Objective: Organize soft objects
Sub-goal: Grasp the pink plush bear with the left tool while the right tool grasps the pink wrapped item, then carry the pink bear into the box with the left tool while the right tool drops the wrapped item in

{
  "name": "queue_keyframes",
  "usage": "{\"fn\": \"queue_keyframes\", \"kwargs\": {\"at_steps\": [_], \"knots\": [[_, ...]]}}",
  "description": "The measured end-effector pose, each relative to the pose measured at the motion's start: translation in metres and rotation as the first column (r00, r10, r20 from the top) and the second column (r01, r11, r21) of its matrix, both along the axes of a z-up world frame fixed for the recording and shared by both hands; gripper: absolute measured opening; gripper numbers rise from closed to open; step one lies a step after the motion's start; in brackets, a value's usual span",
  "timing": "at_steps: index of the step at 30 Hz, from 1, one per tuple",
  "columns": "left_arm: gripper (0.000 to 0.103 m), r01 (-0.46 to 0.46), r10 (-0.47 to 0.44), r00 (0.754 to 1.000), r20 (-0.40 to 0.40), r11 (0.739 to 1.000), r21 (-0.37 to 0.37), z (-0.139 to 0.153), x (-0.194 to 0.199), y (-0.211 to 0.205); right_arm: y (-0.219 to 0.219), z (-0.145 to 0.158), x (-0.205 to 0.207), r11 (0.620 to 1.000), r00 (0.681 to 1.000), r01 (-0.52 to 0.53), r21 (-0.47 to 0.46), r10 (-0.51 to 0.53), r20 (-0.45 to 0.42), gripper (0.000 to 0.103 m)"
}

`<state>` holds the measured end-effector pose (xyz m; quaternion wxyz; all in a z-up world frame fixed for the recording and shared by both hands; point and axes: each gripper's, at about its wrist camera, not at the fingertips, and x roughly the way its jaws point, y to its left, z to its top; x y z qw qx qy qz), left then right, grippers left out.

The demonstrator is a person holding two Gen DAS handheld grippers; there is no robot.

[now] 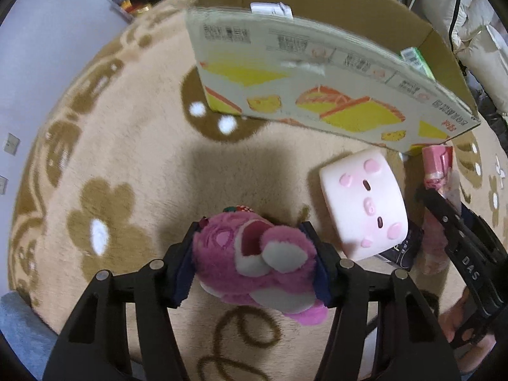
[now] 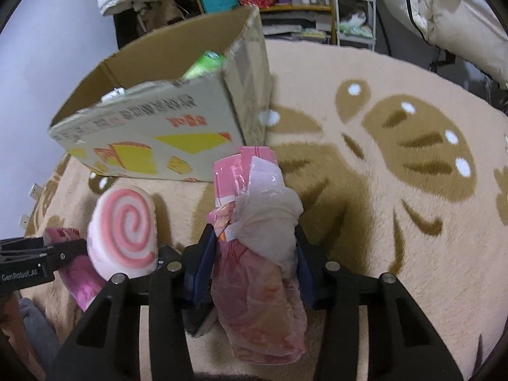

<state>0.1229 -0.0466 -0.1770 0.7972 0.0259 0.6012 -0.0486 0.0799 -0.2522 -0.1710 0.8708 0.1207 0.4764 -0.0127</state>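
Observation:
My left gripper (image 1: 252, 231) is shut on a pink plush bear (image 1: 254, 263), pads pressed into both its sides, over the beige rug (image 1: 127, 158). To its right lies a white roll cushion with a pig face (image 1: 365, 203); its pink swirl end (image 2: 125, 231) shows in the right wrist view. My right gripper (image 2: 254, 231) is shut on a pink plastic-wrapped soft pack (image 2: 254, 285), which sticks out ahead of the fingers. An open cardboard box (image 1: 317, 95) stands just beyond both, with a green pack (image 2: 206, 63) inside.
The box (image 2: 152, 127) sits on the rug's far side, its near wall printed with yellow cake pictures. Behind it are shelves (image 2: 298, 6) with clutter and white bedding (image 2: 444, 9). Grey floor (image 1: 47, 47) borders the rug on the left.

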Motion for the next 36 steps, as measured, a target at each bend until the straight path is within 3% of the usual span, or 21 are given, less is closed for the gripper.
{"fn": "queue_keyframes", "kwargs": {"at_steps": [8,11,16,19,36], "knots": [[0.060,-0.007,-0.010,0.987,0.163,0.994,0.107,0.042,-0.014,-0.001,0.009,0.034,-0.024,1.000,0.995,-0.029,0.002,0.029,0.090,0.048],[0.060,-0.008,-0.016,0.974,0.225,0.995,0.104,0.061,-0.016,-0.004,0.013,0.051,-0.033,0.999,0.990,-0.042,0.004,0.041,0.137,0.048],[0.060,-0.009,-0.038,0.935,0.352,0.991,0.131,0.089,-0.020,-0.005,0.020,0.073,-0.039,0.999,0.982,-0.043,-0.028,0.048,0.183,0.048],[0.060,-0.005,-0.055,0.911,0.409,0.990,0.144,0.106,-0.020,-0.008,0.017,0.079,-0.036,0.999,0.981,-0.039,0.000,0.039,0.193,0.048],[0.060,0.013,-0.117,0.810,0.575,0.983,0.182,0.155,0.020,-0.020,0.010,0.109,-0.002,0.999,0.965,-0.029,-0.023,0.034,0.261,0.048]]}}
